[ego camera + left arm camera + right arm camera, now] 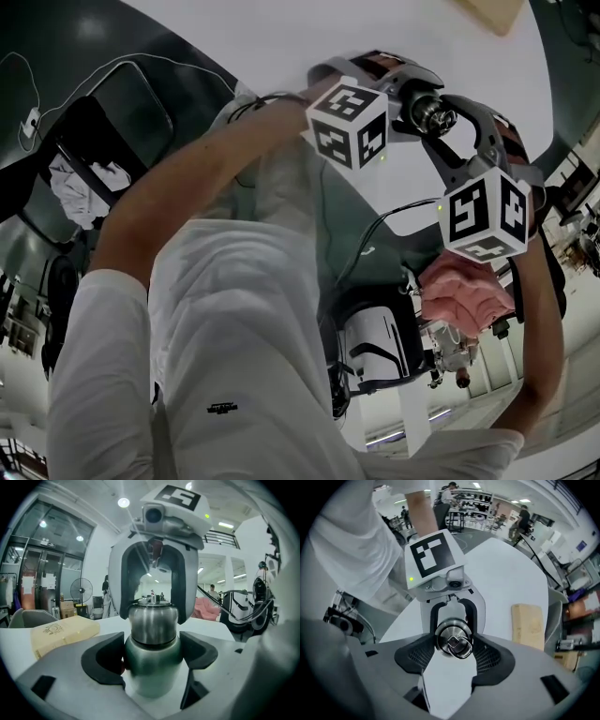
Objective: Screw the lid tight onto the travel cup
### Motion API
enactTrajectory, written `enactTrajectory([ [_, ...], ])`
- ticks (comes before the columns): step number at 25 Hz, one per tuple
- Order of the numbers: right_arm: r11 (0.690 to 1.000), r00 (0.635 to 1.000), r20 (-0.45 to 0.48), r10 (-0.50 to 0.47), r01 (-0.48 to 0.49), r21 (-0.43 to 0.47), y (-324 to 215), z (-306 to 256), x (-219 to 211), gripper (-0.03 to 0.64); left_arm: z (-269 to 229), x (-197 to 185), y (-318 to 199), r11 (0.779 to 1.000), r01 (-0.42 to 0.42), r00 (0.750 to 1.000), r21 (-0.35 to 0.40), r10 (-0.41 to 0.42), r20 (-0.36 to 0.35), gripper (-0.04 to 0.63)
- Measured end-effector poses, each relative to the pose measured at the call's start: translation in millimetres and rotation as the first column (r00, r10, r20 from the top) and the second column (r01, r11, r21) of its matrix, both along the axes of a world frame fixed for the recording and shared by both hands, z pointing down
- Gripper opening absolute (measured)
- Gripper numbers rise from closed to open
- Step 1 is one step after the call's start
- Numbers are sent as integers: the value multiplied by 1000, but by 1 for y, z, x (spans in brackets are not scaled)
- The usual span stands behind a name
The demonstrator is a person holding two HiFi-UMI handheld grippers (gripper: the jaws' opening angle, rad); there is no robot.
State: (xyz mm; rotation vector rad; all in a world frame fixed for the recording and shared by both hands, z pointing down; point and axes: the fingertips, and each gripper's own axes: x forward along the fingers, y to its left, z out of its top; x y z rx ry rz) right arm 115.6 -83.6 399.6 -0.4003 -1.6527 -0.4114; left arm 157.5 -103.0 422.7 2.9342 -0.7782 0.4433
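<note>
- Left tool [152, 656]: held near level, jaws closed on the cup [152, 667], with a pad against each side of its dark green body.
- The cup stands upright on the white desk [506, 573], just in from the edge.
- A steel lid [454, 641] sits on top of the cup, with a dark seam between the two. We cannot tell how far it is threaded.
- Right tool [456, 651]: pointing straight down over the cup, jaws set wide, both pads against the lid's rim.
- A small wire loop lies on the lid's crown.
- A tan box [527, 623] lies flat on the desk, well apart from the cup.
- In the head view we see the two marker cubes close together.
</note>
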Motion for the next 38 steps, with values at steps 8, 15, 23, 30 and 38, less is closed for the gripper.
enactTrajectory([
  [8,860,855,101,509,-511,-12,-6,-3,1,249,-2,2,0,1000,0,1000,0,0,3,353],
  [15,867,851,173,496,-496,-44,-2,-12,0,278,-3,3,0,1000,-3,1000,0,3,3,353],
  [23,987,981,116,157,-153,-45,6,-31,2,278,-2,3,-1,1000,-21,1000,-3,21,6,353],
  [30,871,870,48,-491,488,57,10,-23,3,278,-2,4,-1,999,-34,999,-5,34,6,353],
  [38,704,704,-63,-707,710,29,12,-3,6,225,1,0,0,999,-47,999,-2,47,10,353],
])
